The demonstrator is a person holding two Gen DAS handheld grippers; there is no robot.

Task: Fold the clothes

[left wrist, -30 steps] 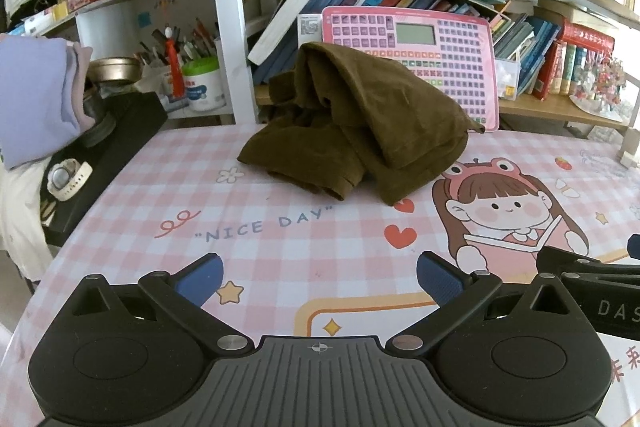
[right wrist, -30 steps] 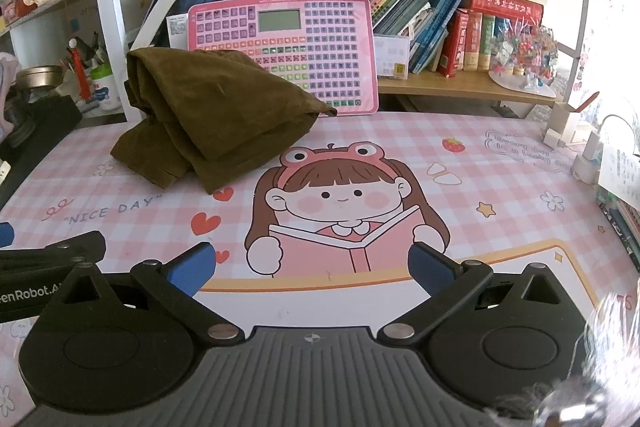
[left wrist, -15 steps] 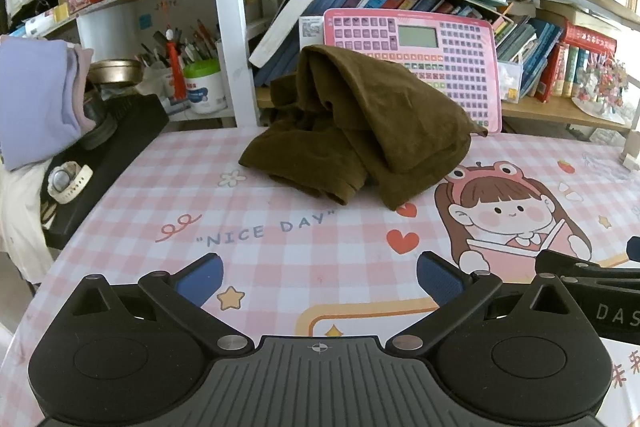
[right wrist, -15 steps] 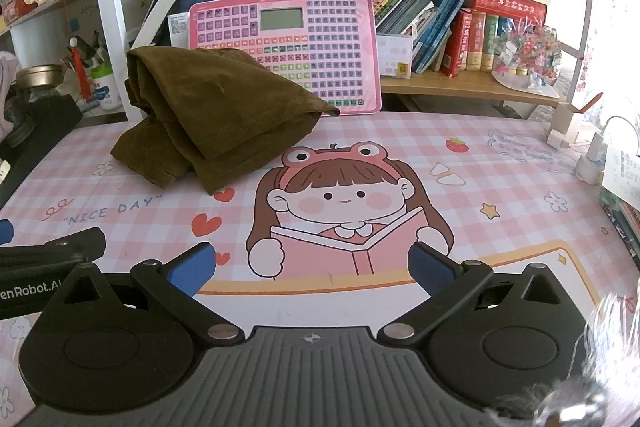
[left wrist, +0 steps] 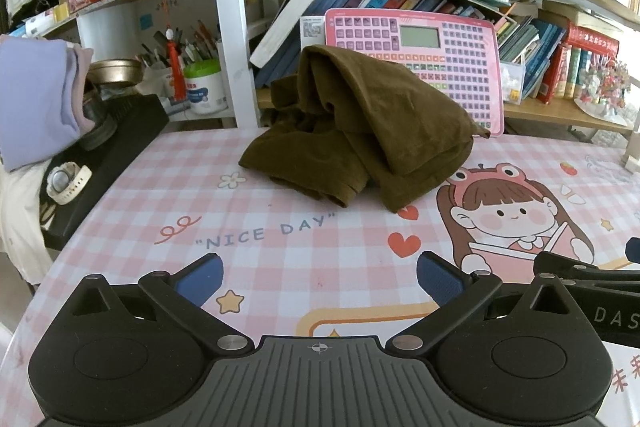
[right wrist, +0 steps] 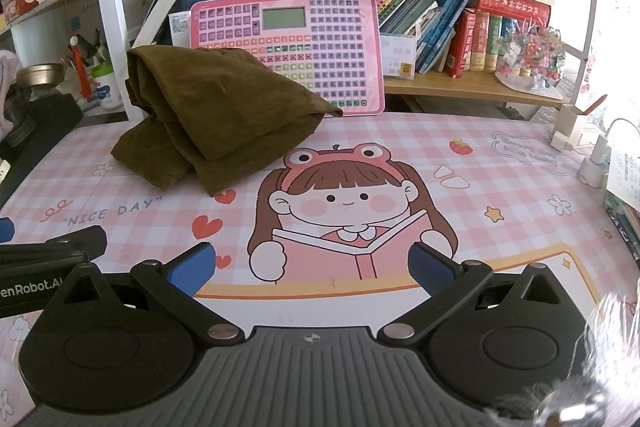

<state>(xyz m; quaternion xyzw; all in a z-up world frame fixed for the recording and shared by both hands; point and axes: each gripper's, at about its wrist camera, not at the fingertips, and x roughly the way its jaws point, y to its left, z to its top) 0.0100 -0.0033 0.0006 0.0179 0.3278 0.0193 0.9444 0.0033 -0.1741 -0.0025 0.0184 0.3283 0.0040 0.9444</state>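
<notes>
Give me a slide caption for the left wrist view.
Open left tongs face a crumpled brown garment on the pink checked table mat.

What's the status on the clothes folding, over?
Left gripper and right gripper open, empty. Brown garment crumpled, untouched. Pink keyboard toy right behind it.
</notes>
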